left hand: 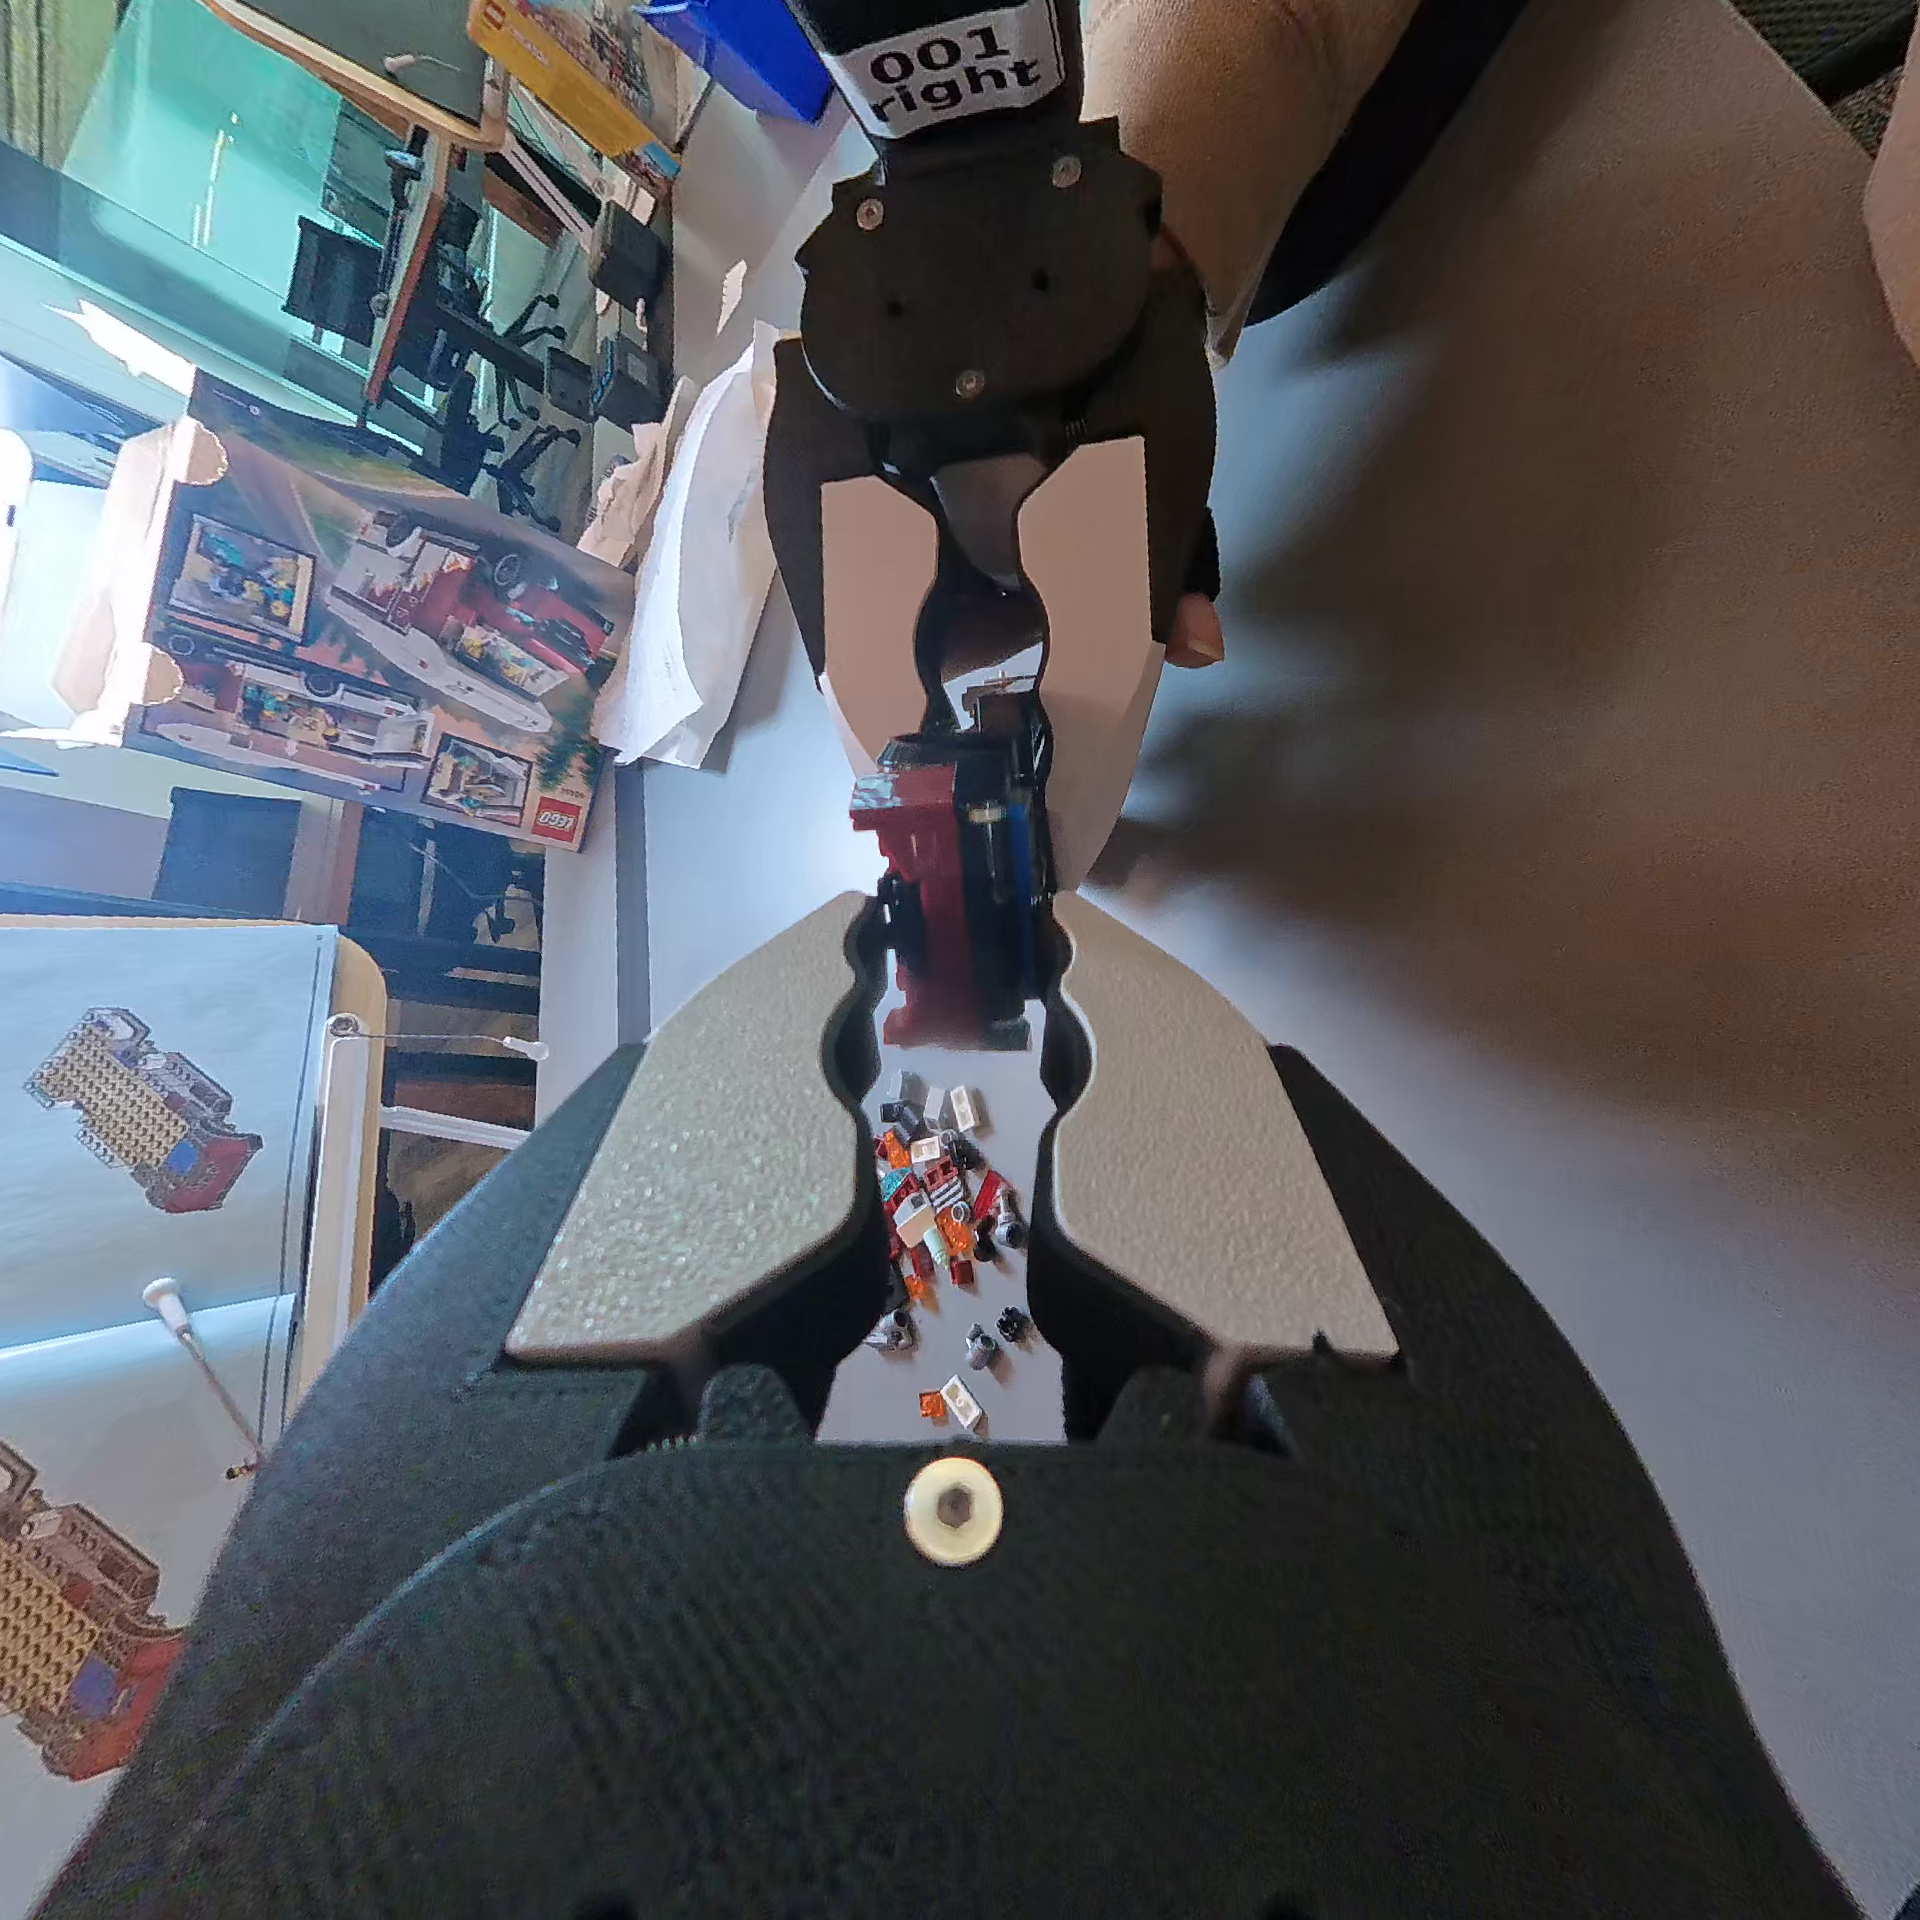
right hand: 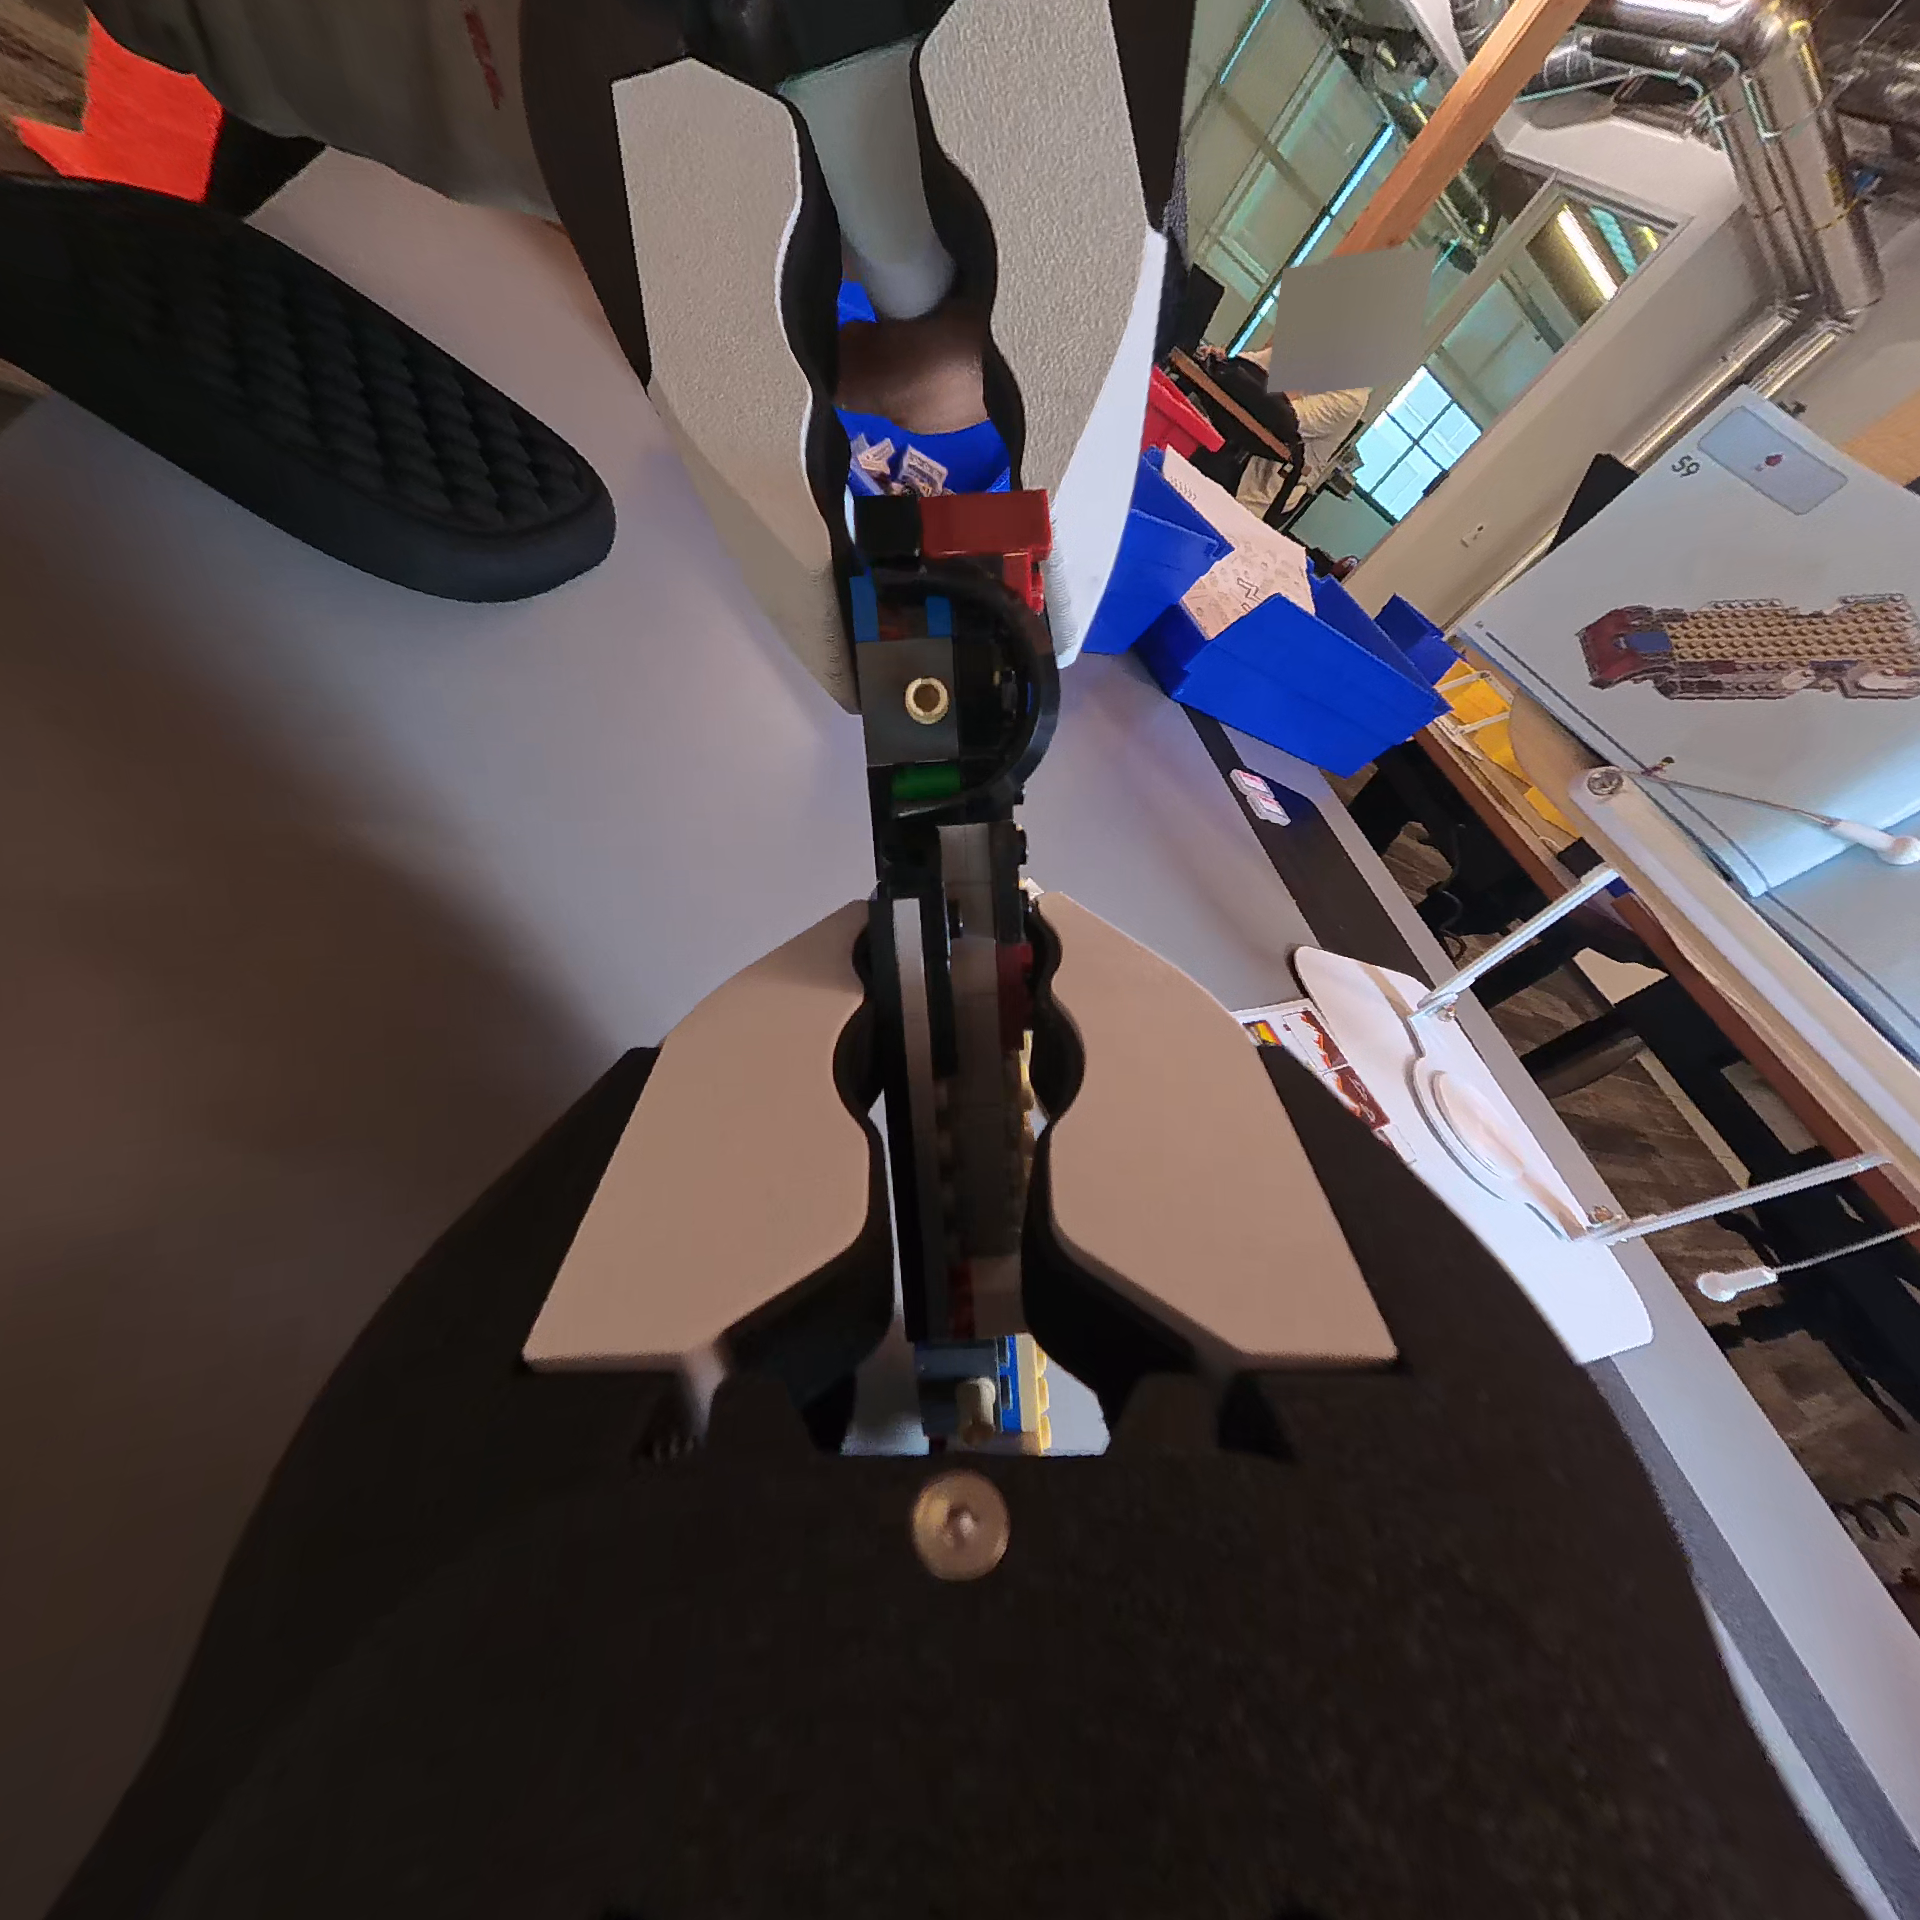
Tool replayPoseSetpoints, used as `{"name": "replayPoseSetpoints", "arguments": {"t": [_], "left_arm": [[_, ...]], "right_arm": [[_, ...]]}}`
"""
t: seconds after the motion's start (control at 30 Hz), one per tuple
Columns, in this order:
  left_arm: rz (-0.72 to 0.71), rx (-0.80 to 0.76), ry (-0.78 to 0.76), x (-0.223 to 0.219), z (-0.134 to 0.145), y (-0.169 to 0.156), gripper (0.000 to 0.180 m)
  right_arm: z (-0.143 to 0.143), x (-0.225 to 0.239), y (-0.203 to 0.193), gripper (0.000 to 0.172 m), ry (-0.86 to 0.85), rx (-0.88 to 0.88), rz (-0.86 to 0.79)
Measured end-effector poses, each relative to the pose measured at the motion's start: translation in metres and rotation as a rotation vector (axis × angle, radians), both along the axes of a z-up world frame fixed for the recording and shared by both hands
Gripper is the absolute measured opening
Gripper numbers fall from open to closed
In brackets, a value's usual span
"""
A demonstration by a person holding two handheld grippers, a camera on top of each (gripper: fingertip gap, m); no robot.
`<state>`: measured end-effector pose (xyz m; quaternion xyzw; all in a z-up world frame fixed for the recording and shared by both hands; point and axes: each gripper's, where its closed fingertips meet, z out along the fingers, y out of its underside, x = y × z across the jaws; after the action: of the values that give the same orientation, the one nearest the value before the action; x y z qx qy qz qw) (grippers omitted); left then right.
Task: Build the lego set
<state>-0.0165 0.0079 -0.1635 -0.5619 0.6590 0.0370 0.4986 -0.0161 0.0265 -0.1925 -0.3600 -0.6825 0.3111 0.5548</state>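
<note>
A partly built brick model, dark red, black and blue (left hand: 935,883), hangs above the grey table (left hand: 1455,1039) between my two grippers. My left gripper (left hand: 961,925) is shut on one end of it, both pads against its sides. My right gripper (left hand: 977,800) faces it from the far side, with a person's hand (left hand: 1195,634) behind it. In the right wrist view my right gripper (right hand: 956,925) is shut on the model's long grey and black body (right hand: 914,707). The left gripper (right hand: 961,665) closes on the far end, by a red and a black brick.
A pile of small loose bricks (left hand: 945,1195) lies on the table under the left gripper. A toy box (left hand: 364,644) and white paper bags (left hand: 696,582) stand to the left. Blue bins (right hand: 1278,665), an instruction booklet on a wire stand (right hand: 1714,644) and a black chair (right hand: 312,395) are nearby.
</note>
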Motion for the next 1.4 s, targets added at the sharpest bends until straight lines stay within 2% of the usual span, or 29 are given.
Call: {"name": "replayPoseSetpoints", "arguments": {"t": [0.4,0.57,0.63,0.7,0.77,0.87,1.13,1.27,1.3,1.33,1.4], "left_arm": [[-0.037,-0.014,0.028,-0.001,-0.002,-0.004,0.026],[0.001,-0.028,-0.063,-0.004,0.000,0.003,0.026],[0.028,0.013,-0.102,-0.010,0.004,0.007,0.039],[0.037,0.000,-0.137,-0.012,0.004,0.005,0.039],[0.038,0.010,-0.129,-0.011,0.001,0.004,0.038],[0.020,0.028,-0.119,-0.005,0.000,0.002,0.026],[-0.013,-0.001,-0.099,-0.004,-0.001,0.000,0.025],[0.046,-0.028,-0.213,-0.010,0.000,0.010,0.029],[0.084,-0.056,-0.273,-0.013,0.001,0.012,0.045],[0.120,-0.136,-0.348,-0.017,0.000,0.013,0.056],[0.208,-0.357,-0.574,-0.024,0.000,0.015,0.063]], "right_arm": [[-0.001,-0.001,-0.003,0.023,-0.012,0.032,-0.002],[0.001,-0.002,0.003,0.023,-0.017,0.020,-0.031],[0.000,-0.001,0.006,0.023,-0.024,0.030,-0.052],[0.000,-0.001,0.007,0.023,-0.028,0.042,-0.058],[-0.001,-0.002,0.007,0.023,-0.032,0.039,-0.055],[-0.003,-0.004,0.005,0.023,-0.041,0.051,-0.055],[-0.005,-0.004,0.004,0.023,-0.051,0.091,-0.070],[-0.003,-0.005,0.011,0.023,-0.057,0.081,-0.118],[-0.004,-0.004,0.013,0.023,-0.062,0.091,-0.133],[-0.004,-0.003,0.017,0.023,-0.068,0.108,-0.154],[-0.006,-0.002,0.025,0.023,-0.084,0.152,-0.205]]}}
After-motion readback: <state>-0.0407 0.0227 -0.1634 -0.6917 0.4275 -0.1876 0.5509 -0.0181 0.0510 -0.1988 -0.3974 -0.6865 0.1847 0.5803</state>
